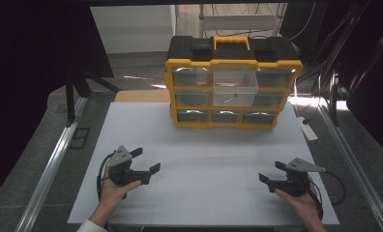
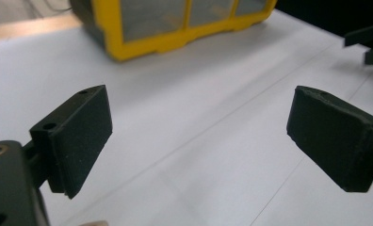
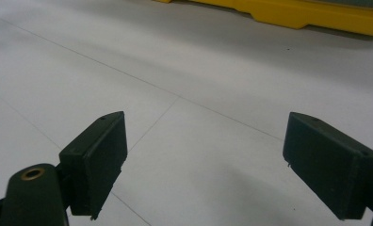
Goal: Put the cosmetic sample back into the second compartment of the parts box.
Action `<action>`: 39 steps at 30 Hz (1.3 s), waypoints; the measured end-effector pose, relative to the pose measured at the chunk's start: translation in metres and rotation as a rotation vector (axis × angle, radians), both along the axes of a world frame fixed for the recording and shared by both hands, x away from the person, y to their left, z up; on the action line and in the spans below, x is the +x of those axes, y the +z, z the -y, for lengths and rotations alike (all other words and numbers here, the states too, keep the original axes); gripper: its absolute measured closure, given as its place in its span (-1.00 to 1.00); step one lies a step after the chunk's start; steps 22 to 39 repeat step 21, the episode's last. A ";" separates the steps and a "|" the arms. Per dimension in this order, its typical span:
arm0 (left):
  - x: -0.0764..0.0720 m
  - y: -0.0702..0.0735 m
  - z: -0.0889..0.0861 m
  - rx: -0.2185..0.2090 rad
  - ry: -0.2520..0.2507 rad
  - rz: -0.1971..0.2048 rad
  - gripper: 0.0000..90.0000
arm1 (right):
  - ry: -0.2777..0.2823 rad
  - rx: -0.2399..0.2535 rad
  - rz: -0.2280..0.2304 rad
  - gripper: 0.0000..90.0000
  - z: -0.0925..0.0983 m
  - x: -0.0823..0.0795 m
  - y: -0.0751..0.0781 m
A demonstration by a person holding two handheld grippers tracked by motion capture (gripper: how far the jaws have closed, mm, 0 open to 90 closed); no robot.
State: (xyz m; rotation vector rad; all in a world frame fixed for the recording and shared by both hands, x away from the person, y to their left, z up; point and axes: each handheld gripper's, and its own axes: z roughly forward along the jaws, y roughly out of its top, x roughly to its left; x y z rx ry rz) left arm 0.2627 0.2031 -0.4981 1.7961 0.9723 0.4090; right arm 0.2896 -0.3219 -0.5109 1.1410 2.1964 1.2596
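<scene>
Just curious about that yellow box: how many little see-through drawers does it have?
9 in the organizer: three rows of three. The top-middle drawer sticks out; the others sit flush.

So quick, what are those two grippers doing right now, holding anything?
Left gripper: open, holding nothing.
Right gripper: open, holding nothing.

Lighting: dim surround, bright white table (image 1: 204,150).
Daylight is glaring at 12 o'clock; drawer cabinet (image 2: 175,23) is blurring in both gripper views.
</scene>
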 end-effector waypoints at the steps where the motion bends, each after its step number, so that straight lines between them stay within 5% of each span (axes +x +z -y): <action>1: 0.000 -0.003 -0.002 0.008 0.009 0.001 -0.83 | 0.001 0.001 0.000 -0.68 0.000 0.000 0.000; 14: -0.003 -0.019 -0.012 0.017 0.025 -0.032 -0.83 | 0.007 0.002 0.007 -0.68 -0.001 0.002 0.001; 39: -0.004 -0.016 -0.013 0.014 0.023 -0.022 -0.83 | 0.002 0.014 0.005 -0.68 0.000 0.001 0.001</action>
